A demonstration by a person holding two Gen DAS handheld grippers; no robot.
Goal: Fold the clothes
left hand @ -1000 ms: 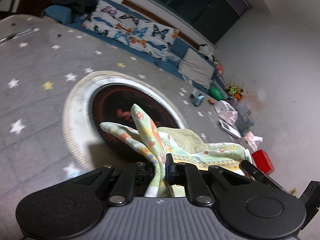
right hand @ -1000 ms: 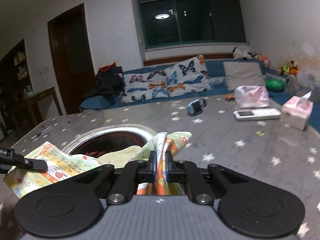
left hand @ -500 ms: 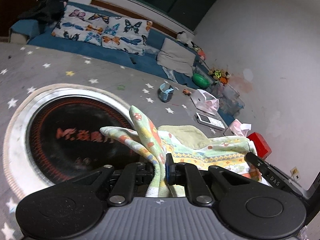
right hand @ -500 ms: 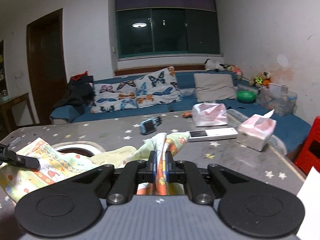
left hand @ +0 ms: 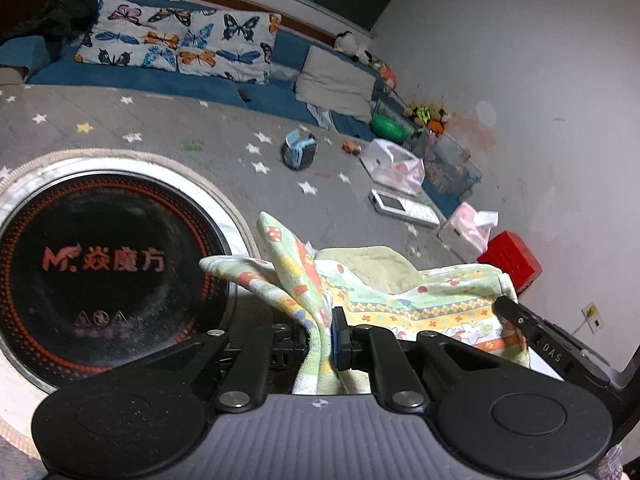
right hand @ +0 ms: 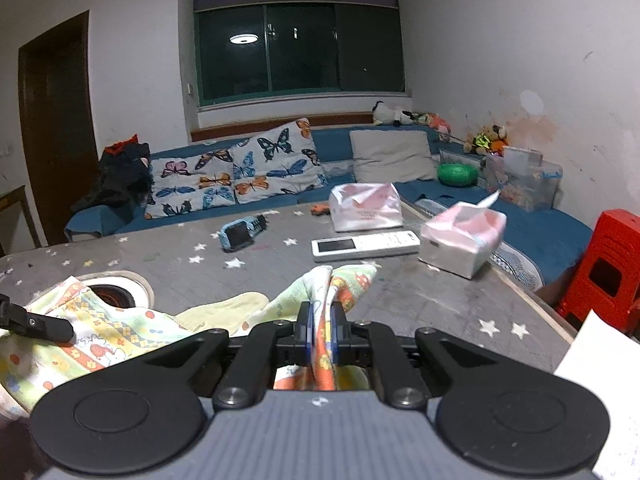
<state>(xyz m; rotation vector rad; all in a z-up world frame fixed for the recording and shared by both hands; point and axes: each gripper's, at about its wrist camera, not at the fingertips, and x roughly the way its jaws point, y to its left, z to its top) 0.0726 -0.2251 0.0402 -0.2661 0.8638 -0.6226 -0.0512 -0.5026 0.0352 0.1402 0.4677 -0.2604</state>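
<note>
A round black cooktop (left hand: 100, 276) with orange lettering is set into the grey star-printed table (left hand: 180, 128) at the far left of the left wrist view. Just right of it, the left gripper (left hand: 322, 336) is seen clenched on a bunched corner of the patterned garment (left hand: 424, 300), which is pinched between its two pads and rises above them in a peaked fold. The gripper is held low and tilted over the table, pointed toward the blue sofa (left hand: 256, 96) with the butterfly cushions (left hand: 180, 46). The cloth is stretched to the right from this pinch, above the table, with its pale green lining (left hand: 372, 268) turned up. At its far right end the black fingers of the other tool are seen.

In the right wrist view, the left tool's finger (right hand: 36, 324) is seen at the left edge, lying on the cloth. The garment (right hand: 120, 328) is spread from there across to the centre, where the right gripper (right hand: 320, 328) is closed tight on a second gathered corner; the fabric is squeezed between blue-edged pads. This gripper is held nearly level, facing the window (right hand: 296, 48). Further right on the table a white remote (right hand: 364, 245) and a pink tissue pack (right hand: 460, 240) are lying, well apart from the cloth. A red stool (right hand: 604, 268) is standing at the right edge.
</note>
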